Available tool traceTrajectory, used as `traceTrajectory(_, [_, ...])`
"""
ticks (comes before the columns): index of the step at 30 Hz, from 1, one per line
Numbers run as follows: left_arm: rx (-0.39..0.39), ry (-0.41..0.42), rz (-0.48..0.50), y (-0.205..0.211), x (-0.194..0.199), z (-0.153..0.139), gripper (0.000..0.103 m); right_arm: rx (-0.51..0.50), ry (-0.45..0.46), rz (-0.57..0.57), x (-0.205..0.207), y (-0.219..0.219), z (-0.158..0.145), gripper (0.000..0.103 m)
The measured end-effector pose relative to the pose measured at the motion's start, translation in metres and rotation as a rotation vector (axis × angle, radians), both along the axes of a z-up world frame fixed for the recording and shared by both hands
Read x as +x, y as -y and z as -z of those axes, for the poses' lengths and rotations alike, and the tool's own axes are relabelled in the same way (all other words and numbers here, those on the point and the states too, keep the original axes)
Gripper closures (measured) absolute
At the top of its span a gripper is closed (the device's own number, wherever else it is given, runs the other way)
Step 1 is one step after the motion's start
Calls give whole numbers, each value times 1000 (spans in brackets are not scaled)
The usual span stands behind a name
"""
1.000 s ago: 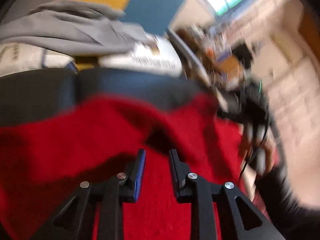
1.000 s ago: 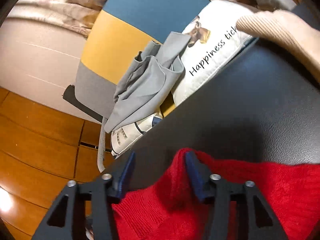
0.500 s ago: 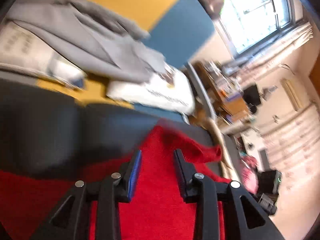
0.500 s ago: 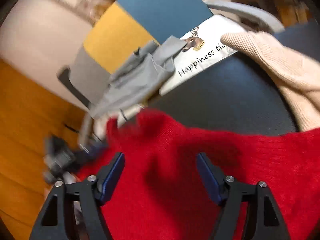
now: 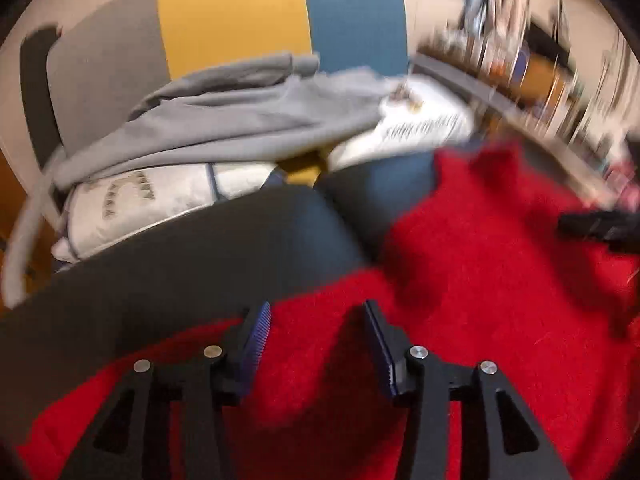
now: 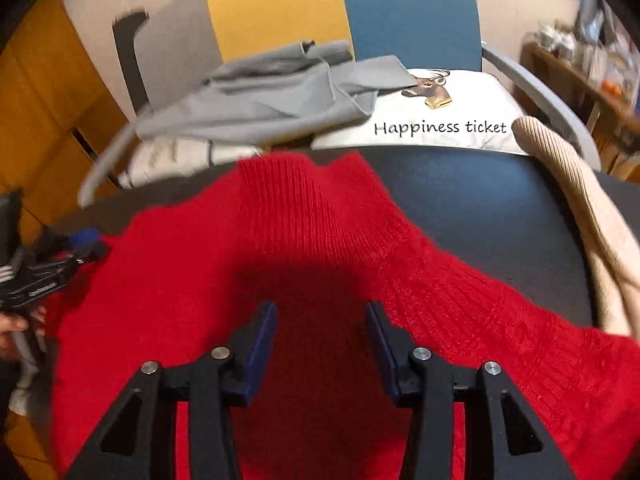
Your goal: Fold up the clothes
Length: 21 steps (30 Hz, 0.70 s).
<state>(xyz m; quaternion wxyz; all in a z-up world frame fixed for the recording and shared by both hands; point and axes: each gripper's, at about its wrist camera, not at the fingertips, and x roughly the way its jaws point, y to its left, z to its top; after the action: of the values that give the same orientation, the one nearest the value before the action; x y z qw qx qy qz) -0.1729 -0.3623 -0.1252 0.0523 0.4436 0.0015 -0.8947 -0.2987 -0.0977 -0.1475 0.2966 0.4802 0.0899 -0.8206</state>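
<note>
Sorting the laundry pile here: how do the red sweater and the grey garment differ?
The red sweater is a fuzzy ribbed knit spread over the dark surface under both grippers; the grey garment is smooth, thin fabric, crumpled on the cushions behind. Both are unfolded.

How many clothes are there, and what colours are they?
3. A red sweater lies spread on the dark table. A beige sweater lies at its right edge. A grey garment lies on the chair behind. More may be hidden.
</note>
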Motion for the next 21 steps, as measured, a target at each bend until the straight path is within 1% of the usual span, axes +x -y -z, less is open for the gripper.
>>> traceTrajectory(2, [-1,-24,-62,6,11,2,53,42,-26,-1,2,9,4,54])
traceTrajectory(4, [9,-41,-123,16,22,4,53,68,-54,-1,4,16,7,48])
traceTrajectory(5, [14,-49,-152,22,28,5,53,77,-66,0,5,21,8,44])
traceTrajectory(6, [19,-57,-182,28,34,7,53,81,-75,1,4,27,9,42])
traceTrajectory(8, [27,-68,-233,38,44,8,53,84,-92,-8,2,41,9,40])
traceTrajectory(13, [7,-58,-352,69,58,7,53,44,-108,-26,-6,75,10,35])
traceTrajectory(15, [17,-59,-400,83,65,7,53,18,-116,-41,-7,89,11,33])
traceTrajectory(18, [25,-61,-435,95,74,8,53,-7,-143,-59,-5,107,12,30])
traceTrajectory(21, [30,-53,-450,99,76,7,53,-15,-154,-56,-4,117,13,30])
